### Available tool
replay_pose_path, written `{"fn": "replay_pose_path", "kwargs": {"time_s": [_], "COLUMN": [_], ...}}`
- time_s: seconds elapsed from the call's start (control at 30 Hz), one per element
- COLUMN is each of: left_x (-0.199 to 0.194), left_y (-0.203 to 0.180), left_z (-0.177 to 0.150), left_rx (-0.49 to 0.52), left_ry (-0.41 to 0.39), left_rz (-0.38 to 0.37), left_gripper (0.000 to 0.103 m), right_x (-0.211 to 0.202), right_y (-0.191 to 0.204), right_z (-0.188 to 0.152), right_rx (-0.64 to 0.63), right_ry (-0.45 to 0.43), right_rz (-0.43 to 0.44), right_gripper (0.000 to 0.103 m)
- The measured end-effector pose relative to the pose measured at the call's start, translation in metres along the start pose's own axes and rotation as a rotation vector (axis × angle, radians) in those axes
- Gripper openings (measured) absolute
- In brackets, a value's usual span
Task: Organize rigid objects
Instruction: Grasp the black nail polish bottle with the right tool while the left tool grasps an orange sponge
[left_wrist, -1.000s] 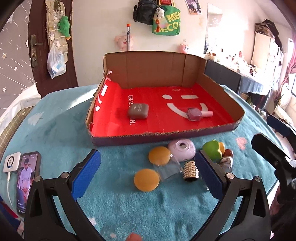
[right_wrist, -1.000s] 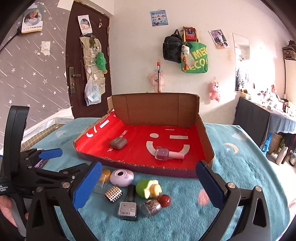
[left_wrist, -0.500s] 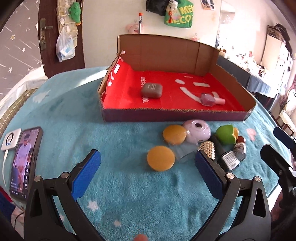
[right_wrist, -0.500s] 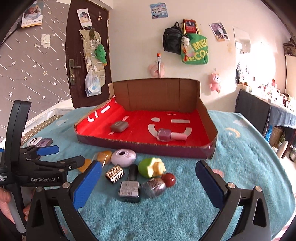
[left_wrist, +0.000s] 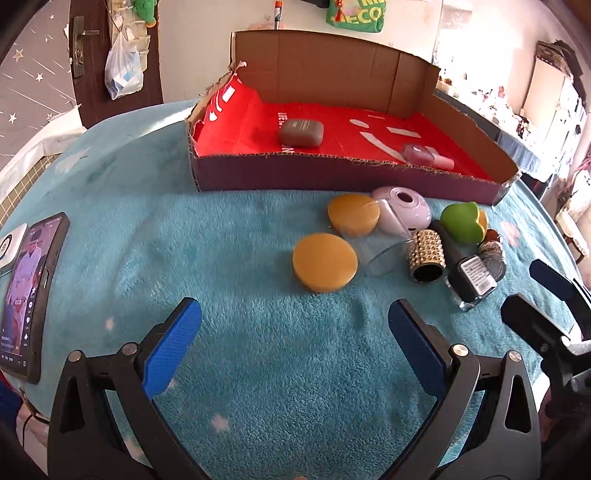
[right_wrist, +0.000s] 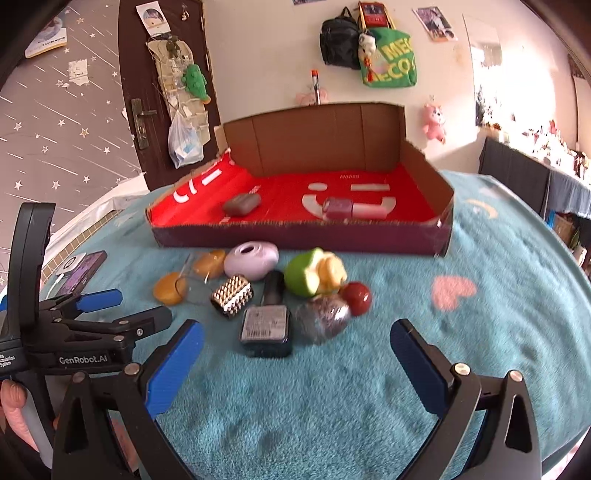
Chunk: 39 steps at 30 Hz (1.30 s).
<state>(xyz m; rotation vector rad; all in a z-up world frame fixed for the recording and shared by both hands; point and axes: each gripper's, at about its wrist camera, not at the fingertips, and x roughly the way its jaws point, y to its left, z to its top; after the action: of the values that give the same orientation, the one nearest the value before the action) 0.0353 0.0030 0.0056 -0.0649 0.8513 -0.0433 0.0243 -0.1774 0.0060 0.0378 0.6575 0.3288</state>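
Observation:
A red-lined cardboard box holds a grey case and a pink nail polish bottle. In front of it on the teal cloth lie two orange discs, a lilac pod, a studded cylinder, a dark bottle, a green and yellow toy, a glittery ball and a red ball. My left gripper is open just short of the nearer orange disc. My right gripper is open just short of the dark bottle.
A phone and a white charger lie at the table's left edge. The left gripper shows at the left of the right wrist view. A door, hanging bags and toys line the far wall. A dark cabinet stands at the right.
Both grippers have moved forward and lower towards the loose objects in front of the box. Both stayed open and no object moved.

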Motion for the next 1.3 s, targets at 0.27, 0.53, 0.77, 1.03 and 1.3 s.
{"fn": "replay_pose_path", "kwargs": {"time_s": [0.27, 0.53, 0.77, 1.03, 1.3], "left_x": [0.004, 0.013, 0.017, 0.024, 0.022], "left_y": [0.004, 0.003, 0.001, -0.001, -0.014], "left_z": [0.003, 0.008, 0.014, 0.021, 0.022], "left_rx": [-0.004, 0.016, 0.02, 0.019, 0.055], "left_ry": [-0.011, -0.021, -0.026, -0.026, -0.047], "left_rz": [0.021, 0.055, 0.059, 0.058, 0.066], "left_gripper": [0.102, 0.086, 0.084, 0.072, 0.035], "right_x": [0.012, 0.019, 0.029, 0.041, 0.045], "right_y": [0.001, 0.017, 0.017, 0.025, 0.033], "right_z": [-0.01, -0.016, -0.007, -0.001, -0.001], "right_rx": [0.009, -0.03, -0.007, -0.038, -0.11], "right_ry": [0.058, 0.077, 0.076, 0.067, 0.064], "right_rz": [0.014, 0.051, 0.074, 0.05, -0.042], "right_gripper": [0.081, 0.062, 0.054, 0.053, 0.039]}}
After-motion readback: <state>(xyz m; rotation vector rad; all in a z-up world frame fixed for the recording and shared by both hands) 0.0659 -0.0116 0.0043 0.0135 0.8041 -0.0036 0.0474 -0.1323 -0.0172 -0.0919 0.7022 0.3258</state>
